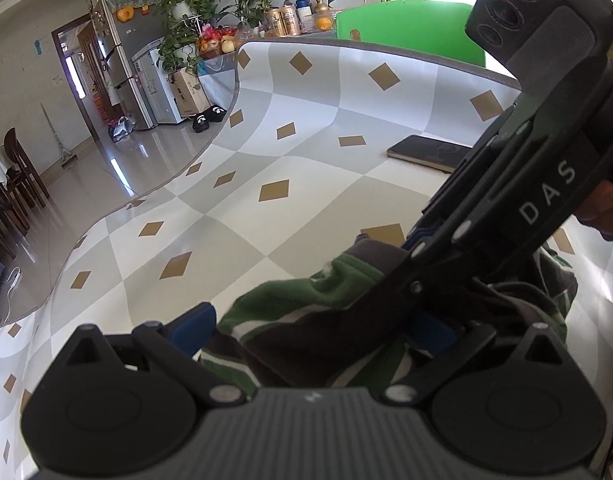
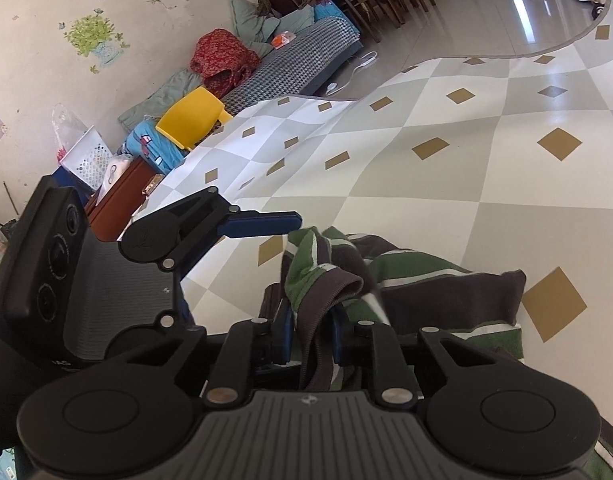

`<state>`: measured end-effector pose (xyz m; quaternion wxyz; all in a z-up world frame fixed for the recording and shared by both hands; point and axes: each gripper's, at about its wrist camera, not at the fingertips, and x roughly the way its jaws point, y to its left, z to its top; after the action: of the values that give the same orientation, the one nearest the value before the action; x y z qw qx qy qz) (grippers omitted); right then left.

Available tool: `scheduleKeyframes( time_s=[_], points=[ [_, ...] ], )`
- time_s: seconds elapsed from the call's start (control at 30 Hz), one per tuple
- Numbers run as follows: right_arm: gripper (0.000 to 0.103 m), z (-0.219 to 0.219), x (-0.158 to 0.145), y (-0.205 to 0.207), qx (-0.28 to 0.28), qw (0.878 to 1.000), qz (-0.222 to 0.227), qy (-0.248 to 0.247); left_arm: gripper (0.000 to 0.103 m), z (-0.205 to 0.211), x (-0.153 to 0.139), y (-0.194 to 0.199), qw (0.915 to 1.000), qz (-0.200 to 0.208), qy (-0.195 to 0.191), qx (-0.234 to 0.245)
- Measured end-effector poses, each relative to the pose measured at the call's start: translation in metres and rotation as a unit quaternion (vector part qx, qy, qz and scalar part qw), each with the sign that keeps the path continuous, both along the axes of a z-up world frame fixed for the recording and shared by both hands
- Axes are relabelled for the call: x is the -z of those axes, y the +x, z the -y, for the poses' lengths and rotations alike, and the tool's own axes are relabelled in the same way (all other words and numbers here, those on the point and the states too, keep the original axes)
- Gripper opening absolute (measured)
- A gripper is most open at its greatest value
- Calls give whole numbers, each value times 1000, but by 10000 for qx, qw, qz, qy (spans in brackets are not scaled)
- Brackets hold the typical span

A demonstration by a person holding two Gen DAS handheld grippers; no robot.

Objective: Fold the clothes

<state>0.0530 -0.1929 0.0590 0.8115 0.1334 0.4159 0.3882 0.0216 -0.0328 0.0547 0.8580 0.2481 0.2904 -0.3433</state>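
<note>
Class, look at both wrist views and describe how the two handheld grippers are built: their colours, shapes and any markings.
Both match. The left gripper and right gripper have matte black linkage arms with silver pivot pins, two round black discs, a ribbed grey centre plate and blue fingers. Each body carries a block with three round lenses, and white letters "DAS" mark the right gripper's handle in the left view.

light: bright daylight
glare: on glossy floor (image 1: 118, 164), tablecloth (image 2: 546, 80)
distortion: strong fisheye bending at edges
blur: slight, garment (image 1: 306, 300)
</note>
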Motion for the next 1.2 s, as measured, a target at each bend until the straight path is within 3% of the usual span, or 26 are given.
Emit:
scheduleKeyframes(
  time_s=[0.23,0.4,0.5,0.57,0.67,0.77,0.93,1.2],
  points=[
    [16,-13,-9,-11,-676,9972,277,149,103,2,-1,-6,9998,-5,-38,193],
    [17,-15,-12,-15,-703,9968,316,189,100,7,-1,-17,9993,9,-45,375],
    [18,-13,-17,-18,-661,9969,387,203,88,8,-1,-20,9991,-180,-125,362],
    [18,-12,-20,-20,-644,9968,442,169,72,7,-1,-18,9984,-417,-254,279],
    [18,-10,-24,-24,-602,9969,499,125,61,4,-3,-20,9979,-509,-351,180],
    [27,-5,-28,-27,-505,9974,501,132,44,3,-2,-22,9983,-507,-269,55],
    [34,5,-34,-32,-205,9983,542,63,34,-1,0,-24,9977,-547,-313,-245],
    [38,27,-39,-35,471,9970,576,-236,31,-3,-4,-35,9956,-511,-477,-619]
  ],
)
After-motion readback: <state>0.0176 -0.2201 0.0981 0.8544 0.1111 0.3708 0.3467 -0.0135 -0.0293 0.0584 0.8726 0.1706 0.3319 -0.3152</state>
